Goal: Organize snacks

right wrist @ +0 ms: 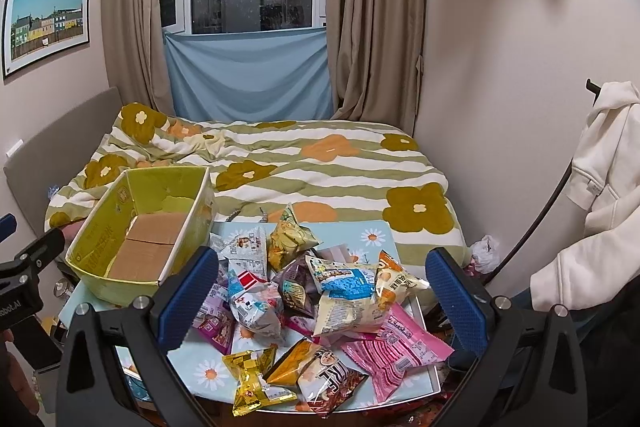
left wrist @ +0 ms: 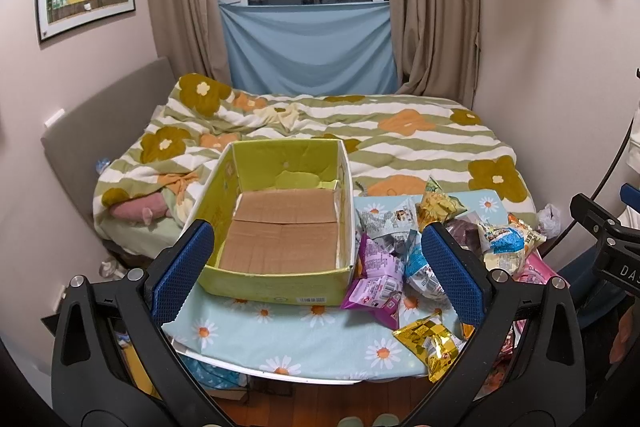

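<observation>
One yellow-green cardboard box (left wrist: 280, 223) stood empty on the left of the daisy-print table (left wrist: 312, 339), its long axis running away from the cameras toward the bed (right wrist: 320, 167). About a dozen snack packets (right wrist: 320, 299) lay heaped just right of it. The left gripper (left wrist: 316, 267) and right gripper (right wrist: 322, 299) both hung spread wide, grasping nothing.

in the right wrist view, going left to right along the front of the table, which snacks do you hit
gold packet → orange-brown packet → pink packet
</observation>
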Available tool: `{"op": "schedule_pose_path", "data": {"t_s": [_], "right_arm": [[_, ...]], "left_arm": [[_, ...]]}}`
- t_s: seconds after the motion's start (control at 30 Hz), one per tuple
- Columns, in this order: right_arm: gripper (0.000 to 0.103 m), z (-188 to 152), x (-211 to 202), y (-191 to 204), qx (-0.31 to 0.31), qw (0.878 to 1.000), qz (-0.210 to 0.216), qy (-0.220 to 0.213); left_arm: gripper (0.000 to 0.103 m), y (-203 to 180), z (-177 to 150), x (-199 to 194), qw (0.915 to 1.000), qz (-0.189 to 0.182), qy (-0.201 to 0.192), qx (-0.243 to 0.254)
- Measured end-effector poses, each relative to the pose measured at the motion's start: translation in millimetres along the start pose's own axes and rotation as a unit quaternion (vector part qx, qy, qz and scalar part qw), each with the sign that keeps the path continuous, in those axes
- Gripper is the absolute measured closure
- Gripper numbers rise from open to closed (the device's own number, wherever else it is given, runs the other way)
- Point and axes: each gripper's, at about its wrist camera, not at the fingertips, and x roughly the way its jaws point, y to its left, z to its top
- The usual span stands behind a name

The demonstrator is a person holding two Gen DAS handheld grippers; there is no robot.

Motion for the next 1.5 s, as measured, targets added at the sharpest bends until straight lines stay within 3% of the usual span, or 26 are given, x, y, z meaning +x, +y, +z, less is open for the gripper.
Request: {"op": "schedule_pose_path", "data": {"t_s": [0.27, 0.53, 0.73, 0.9, 1.03, 1.3, 1.5], "right_arm": [[0.0, 0.6, -2.9, -0.2, 0.004, 1.0, 0.005, 0.004], [0.0, -22.6, 9.2, -15.1, 0.01, 0.999, 0.01, 0.045], [0.0, -66.6, 42.7, -26.0, -0.027, 0.994, 0.059, 0.087], [0.0, -101.3, 80.4, -35.0, -0.082, 0.981, 0.122, 0.124], [0.0, -121.5, 106.7, -37.7, -0.119, 0.967, 0.174, 0.141], [0.013, -147.2, 148.0, -39.1, -0.157, 0.941, 0.234, 0.187], [0.015, -158.8, 162.0, -38.6, -0.167, 0.926, 0.267, 0.209]], "left_arm": [[0.0, -0.2, -0.8, 5.8, 0.9998, -0.011, 0.017, 0.001], [0.0, -16.6, -32.0, 46.5, 0.9927, -0.064, 0.102, 0.012], [0.0, -46.7, -74.3, 82.1, 0.9814, -0.086, 0.171, 0.008], [0.0, -81.0, -108.2, 122.5, 0.9709, -0.085, 0.224, -0.007], [0.008, -105.0, -134.9, 152.1, 0.9603, -0.085, 0.265, -0.023], [0.021, -126.4, -169.4, 188.9, 0.9471, -0.074, 0.308, -0.05], [0.046, -131.8, -184.8, 199.3, 0.9413, -0.068, 0.326, -0.055]]}}
